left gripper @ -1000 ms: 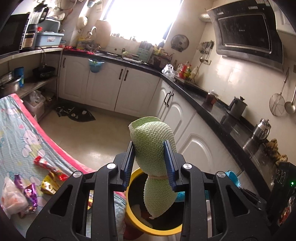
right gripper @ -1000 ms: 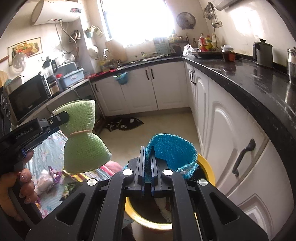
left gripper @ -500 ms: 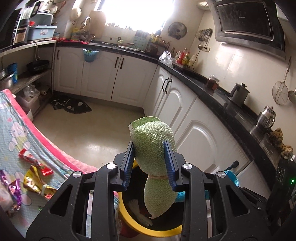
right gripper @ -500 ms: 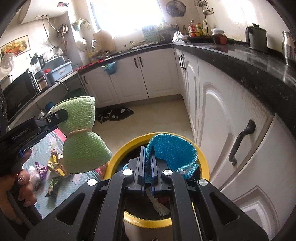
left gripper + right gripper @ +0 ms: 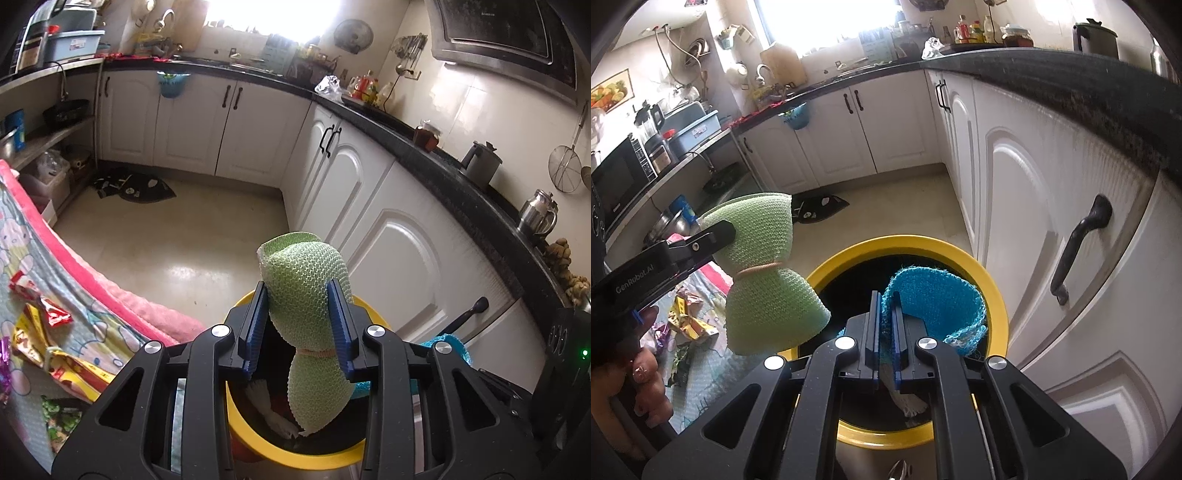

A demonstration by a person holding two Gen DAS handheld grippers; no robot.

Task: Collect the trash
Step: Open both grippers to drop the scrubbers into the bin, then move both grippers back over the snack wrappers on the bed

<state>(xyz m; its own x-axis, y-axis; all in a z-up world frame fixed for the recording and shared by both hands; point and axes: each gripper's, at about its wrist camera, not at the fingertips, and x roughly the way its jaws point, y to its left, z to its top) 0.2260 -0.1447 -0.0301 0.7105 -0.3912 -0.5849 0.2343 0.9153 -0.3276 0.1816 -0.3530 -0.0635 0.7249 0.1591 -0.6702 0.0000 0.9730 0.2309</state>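
A kitchen seen from two hand-held grippers, both over a yellow bin [image 5: 995,295] that stands on the floor beside white cabinets [image 5: 399,258].

The left gripper [image 5: 300,328] holds a green mesh sleeve [image 5: 306,291], cinched at its middle by a rubber band [image 5: 759,268] into a bow-tie shape. Its blue fingers [image 5: 338,325] stand partly open and press on the sleeve's upper half from both sides; the lower half hangs over the bin's mouth. In the right wrist view the sleeve [image 5: 764,273] sits just left of the bin's rim, and a hand [image 5: 646,380] grips the left tool's handle.

The right gripper [image 5: 885,325] holds a blue mesh scrap [image 5: 942,302]. Its fingers [image 5: 897,328] are nearly shut, with a thin edge of the scrap between them, and they have just been opening slightly. The rest of the scrap curls up and to the right, above the bin's dark inside. White crumpled trash [image 5: 910,404] lies in the bin below.

To the left is a desk under a cartoon-print cloth [image 5: 22,240] with a pink edge. Bright snack wrappers [image 5: 55,347] lie scattered on it. A dark mat [image 5: 136,186] lies on the tiled floor further back.
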